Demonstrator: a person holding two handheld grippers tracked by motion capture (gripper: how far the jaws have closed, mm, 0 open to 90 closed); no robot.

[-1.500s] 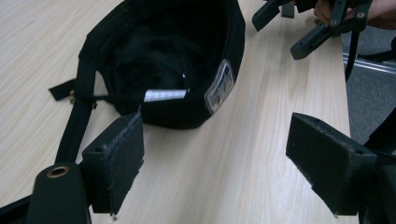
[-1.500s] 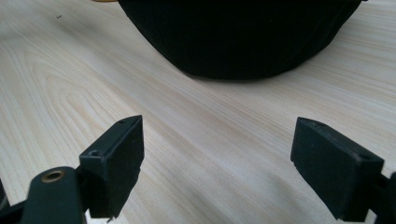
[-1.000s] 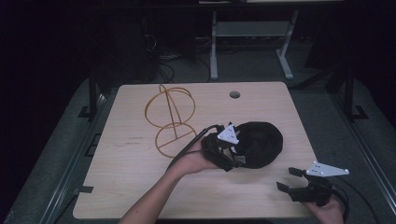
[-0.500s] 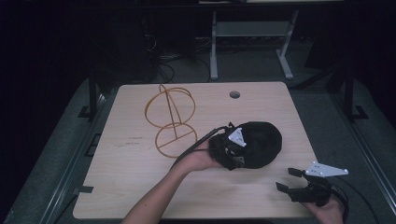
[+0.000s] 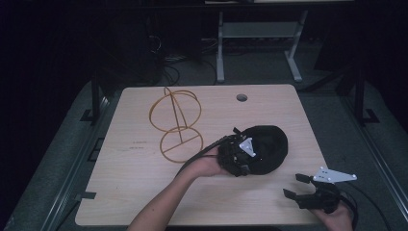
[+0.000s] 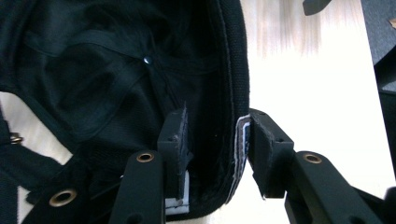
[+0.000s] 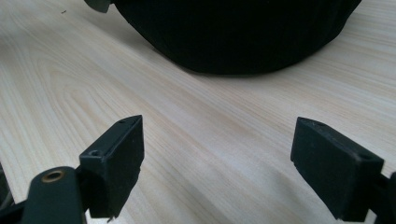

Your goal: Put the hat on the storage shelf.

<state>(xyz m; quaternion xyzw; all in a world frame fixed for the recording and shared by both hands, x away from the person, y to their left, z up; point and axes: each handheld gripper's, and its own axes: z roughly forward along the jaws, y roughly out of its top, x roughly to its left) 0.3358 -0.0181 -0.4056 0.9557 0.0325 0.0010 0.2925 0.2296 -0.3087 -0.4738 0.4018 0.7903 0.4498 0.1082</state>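
Pale wood-grain table (image 5: 144, 187), rectangular with rounded corners and a round cable hole near its far edge. At left of centre lies a wire stand (image 5: 177, 123), thin tan hoops joined by a straight rod, resting flat on the wood and well apart from both grippers. Right of it, the left gripper (image 6: 212, 144) is closed onto the black cap (image 5: 264, 148): its jaws stand close together, one inside the crown and one outside, pinching the stitched fabric rim. The cap's lining is soft woven cloth with seam tapes meeting at a small central rivet. The cap rests on the table right of centre. Nearest the right edge, the right gripper (image 5: 294, 185) hovers with jaws spread wide, holding nothing, near the cap.
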